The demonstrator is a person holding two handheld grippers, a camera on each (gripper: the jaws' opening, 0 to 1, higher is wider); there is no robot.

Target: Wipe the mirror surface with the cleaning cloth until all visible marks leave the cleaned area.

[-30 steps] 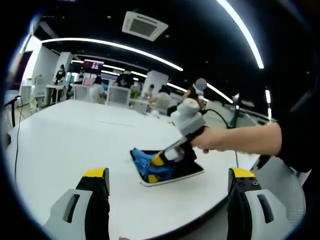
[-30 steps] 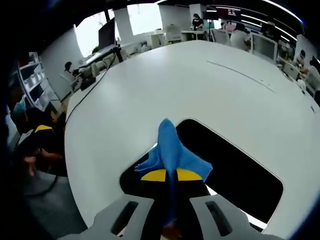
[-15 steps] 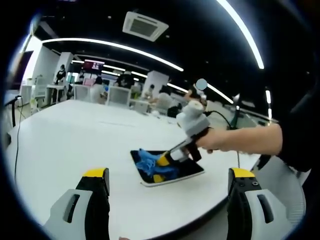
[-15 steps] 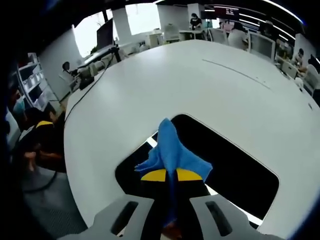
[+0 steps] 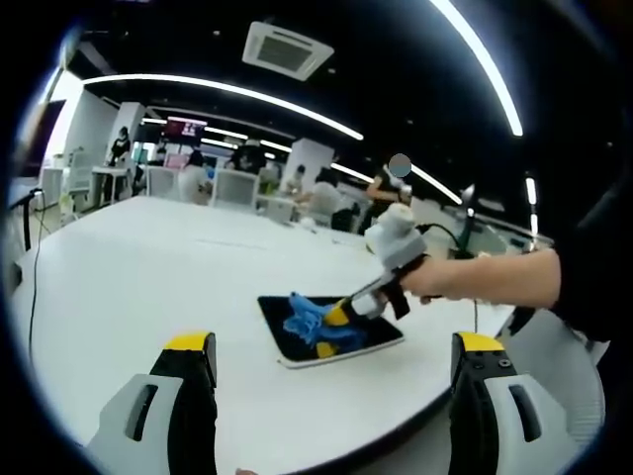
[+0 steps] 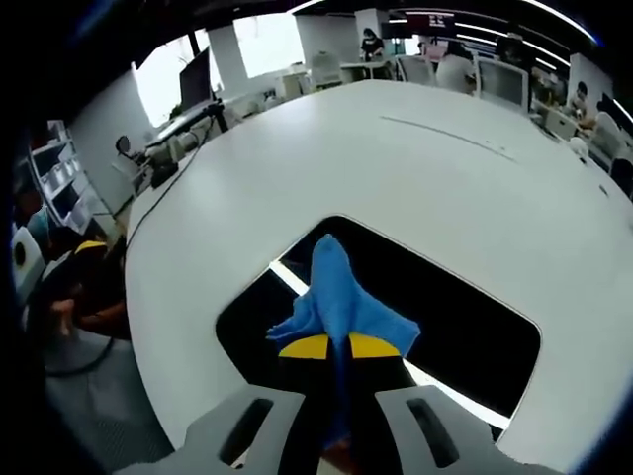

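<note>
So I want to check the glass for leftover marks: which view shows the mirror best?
The right gripper view: the mirror lies close and large, its dark glass open beside the cloth. The left gripper view shows the mirror small and far off, partly covered by the cloth.

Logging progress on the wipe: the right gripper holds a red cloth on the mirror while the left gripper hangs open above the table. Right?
Not quite: the cloth is blue, as the right gripper view shows. The rest holds: the right gripper grips it on the mirror, and the left gripper hangs open above the table.
</note>
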